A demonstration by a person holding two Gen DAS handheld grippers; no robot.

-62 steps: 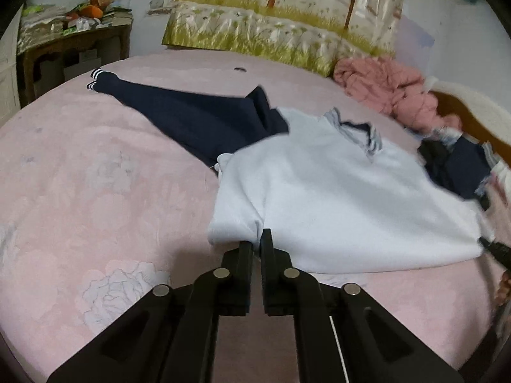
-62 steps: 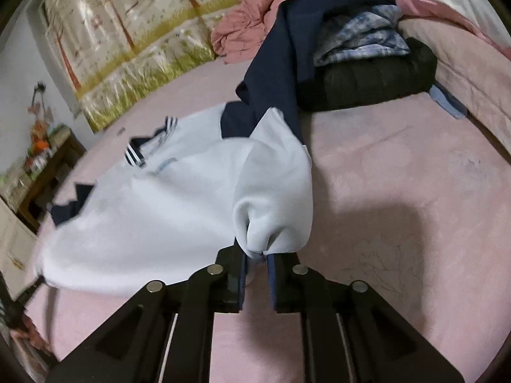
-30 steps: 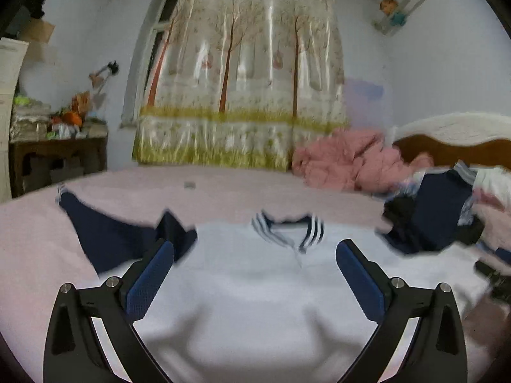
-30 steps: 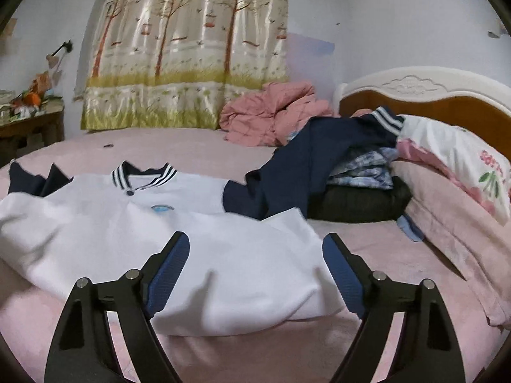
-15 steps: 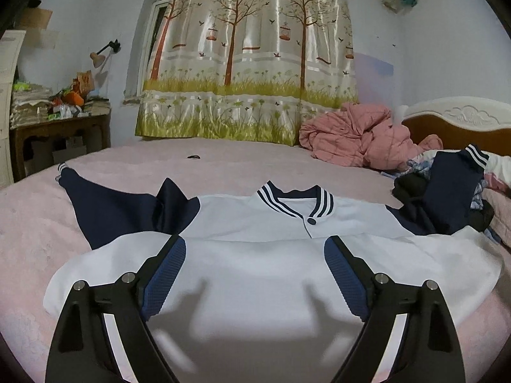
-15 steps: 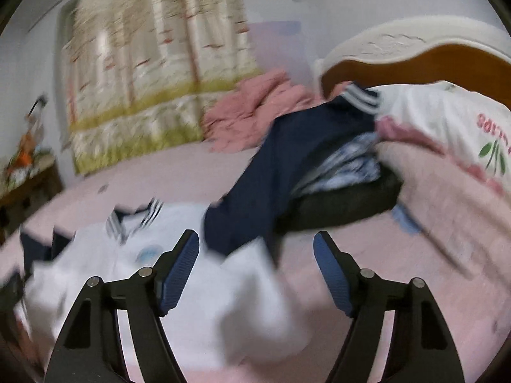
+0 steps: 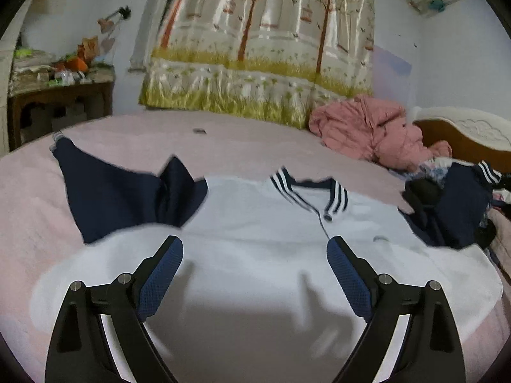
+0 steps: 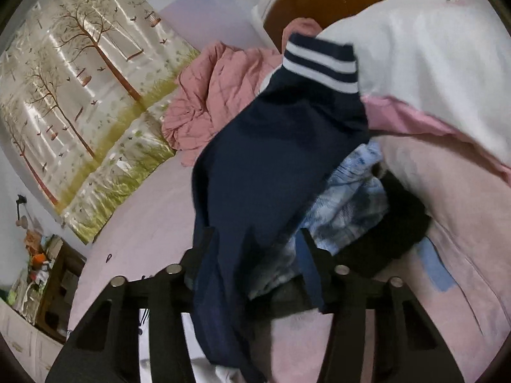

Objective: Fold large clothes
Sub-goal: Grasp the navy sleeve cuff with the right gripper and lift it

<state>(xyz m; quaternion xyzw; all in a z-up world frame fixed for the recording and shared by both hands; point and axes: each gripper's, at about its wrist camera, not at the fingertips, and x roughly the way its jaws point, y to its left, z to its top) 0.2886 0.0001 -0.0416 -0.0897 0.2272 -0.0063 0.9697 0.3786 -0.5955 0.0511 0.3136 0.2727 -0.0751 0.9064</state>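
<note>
A crumpled pink quilt (image 7: 367,131) and a heap of dark clothes (image 7: 453,204) crowded the headboard end. The white jacket (image 7: 255,255) lay flat on the pink bed (image 7: 32,210), collar toward the tree-print curtain (image 7: 262,48), navy sleeves stretched sideways. The left gripper (image 7: 254,257) hovered spread and empty; the right gripper (image 8: 254,249) was closing around the navy right sleeve (image 8: 271,159), not yet pinching it.

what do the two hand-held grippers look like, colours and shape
Both look alike. The left hand-held gripper has two matte black angular fingers with triangular cut-outs, round silver bolts on the linkages, and textured dark blue pads on the inner faces. The right hand-held gripper shows the same black frame and silver bolts, with a blue pad edge. No cables, markings or sleeves show.
</note>
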